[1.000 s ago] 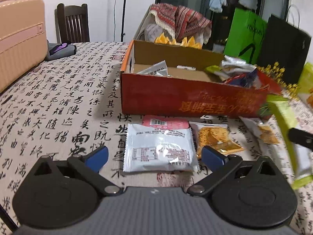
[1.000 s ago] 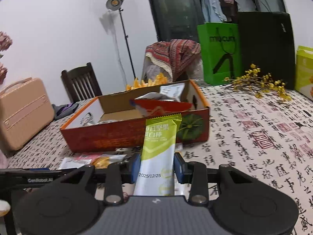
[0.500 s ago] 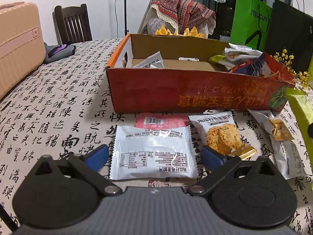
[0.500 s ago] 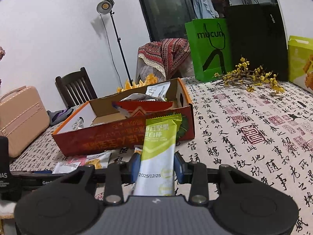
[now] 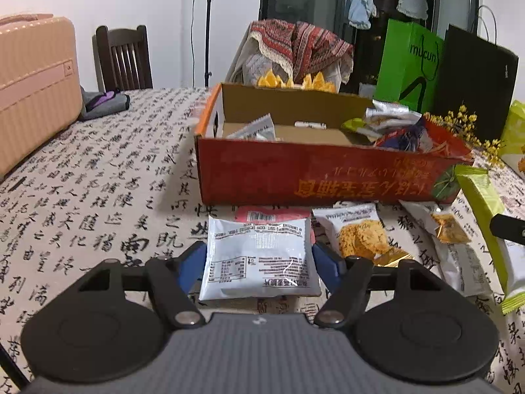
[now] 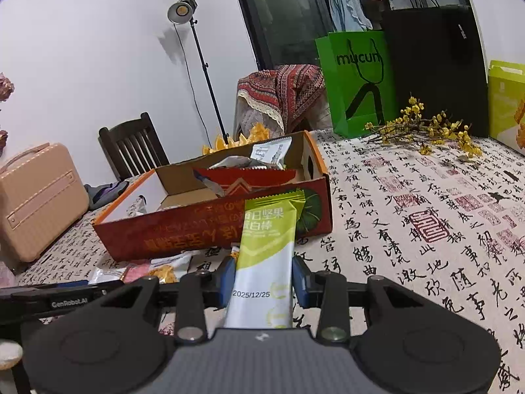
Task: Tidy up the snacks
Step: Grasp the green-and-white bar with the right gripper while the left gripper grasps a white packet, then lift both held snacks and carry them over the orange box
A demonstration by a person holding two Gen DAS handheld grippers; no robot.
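Right wrist view shows the long lime-green and white snack bar wrapper (image 6: 265,256) pinched at its lower half between the blue pads of the right tongs (image 6: 264,284), its long axis running straight up the middle of the frame, away from the tongs, so its top edge overlaps the near wall of the red cardboard box (image 6: 183,233) just above it. My judgement is that the coming move turns on this: the box lies directly ahead along the bar's length, so the bar must rise over that wall. Left wrist view has the white foil snack packet (image 5: 259,261) lying flat on the calligraphy-print bench (image 5: 98,180) at lower centre, between the fingers of the left tongs (image 5: 259,262), which stand apart at its side edges; whether the pads touch it I cannot tell. The same box sits directly above it in that view.
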